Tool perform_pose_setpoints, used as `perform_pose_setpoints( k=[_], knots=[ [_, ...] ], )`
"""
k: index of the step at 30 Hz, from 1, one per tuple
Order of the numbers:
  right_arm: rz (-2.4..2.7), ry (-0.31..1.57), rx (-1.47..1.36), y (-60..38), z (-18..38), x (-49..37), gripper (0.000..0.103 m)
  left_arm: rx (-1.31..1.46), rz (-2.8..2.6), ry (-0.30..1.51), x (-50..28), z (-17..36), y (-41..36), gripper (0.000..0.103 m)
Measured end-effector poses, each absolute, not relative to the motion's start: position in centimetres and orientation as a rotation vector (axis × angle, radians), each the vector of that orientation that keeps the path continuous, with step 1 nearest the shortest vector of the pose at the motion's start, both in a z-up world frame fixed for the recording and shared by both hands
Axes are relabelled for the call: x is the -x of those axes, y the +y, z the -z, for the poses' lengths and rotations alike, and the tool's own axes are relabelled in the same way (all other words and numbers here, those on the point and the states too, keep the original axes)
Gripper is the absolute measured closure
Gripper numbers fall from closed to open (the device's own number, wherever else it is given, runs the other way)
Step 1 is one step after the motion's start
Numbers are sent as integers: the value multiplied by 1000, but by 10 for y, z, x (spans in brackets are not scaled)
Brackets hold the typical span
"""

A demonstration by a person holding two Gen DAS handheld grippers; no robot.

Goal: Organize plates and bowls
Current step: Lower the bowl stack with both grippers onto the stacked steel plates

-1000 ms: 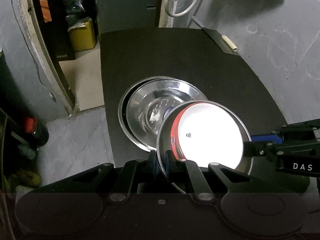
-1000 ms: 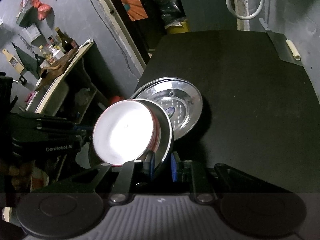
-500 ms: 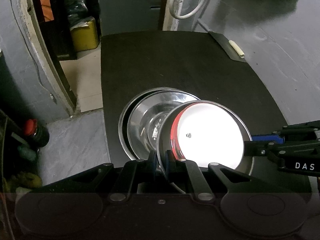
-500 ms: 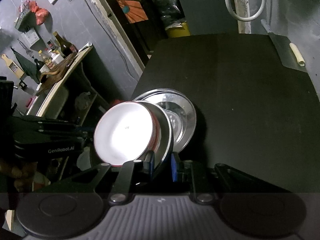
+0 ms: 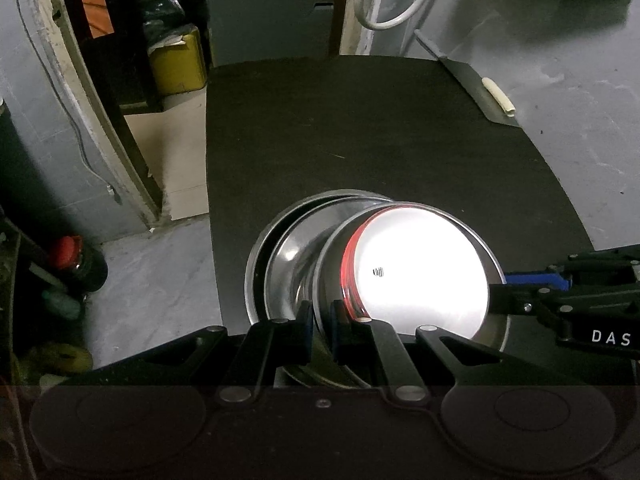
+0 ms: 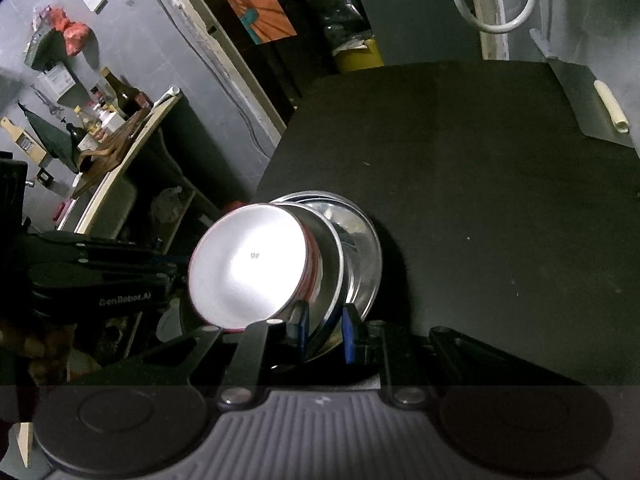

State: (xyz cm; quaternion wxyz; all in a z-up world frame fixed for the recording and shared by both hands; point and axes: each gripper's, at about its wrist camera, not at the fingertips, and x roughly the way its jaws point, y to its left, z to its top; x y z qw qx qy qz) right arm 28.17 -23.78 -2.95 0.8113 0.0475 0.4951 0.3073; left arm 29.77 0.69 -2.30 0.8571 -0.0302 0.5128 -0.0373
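The white bowl (image 5: 416, 272), enamel-looking with a red outer wall and rim, sits nested inside a steel bowl (image 5: 494, 330), and the pair is held in the air, tilted, over the near left part of the bench (image 5: 360, 128). The left gripper (image 5: 322, 320) is pinched tight on the steel rim at one side, and the right gripper (image 6: 324, 330) is clamped on the rim opposite. Just under them lies a stack of shallow steel plates (image 5: 288, 252), polished and mirror-bright, one set slightly off-centre on the other. To my eye the sorting is well on: plates stacked, bowls nested, and only the setting-down of the bowls is left. The bench top is matt black and otherwise bare, apart from a cleaver (image 5: 476, 80) with a pale handle at its far right edge.
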Motion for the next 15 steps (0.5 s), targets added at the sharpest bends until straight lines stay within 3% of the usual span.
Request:
perform_pose_setpoints(
  k=[15],
  knots=[
    [-654, 1073, -86, -229, 38, -291, 83, 79, 65, 1098, -313, 35, 16, 97]
  ],
)
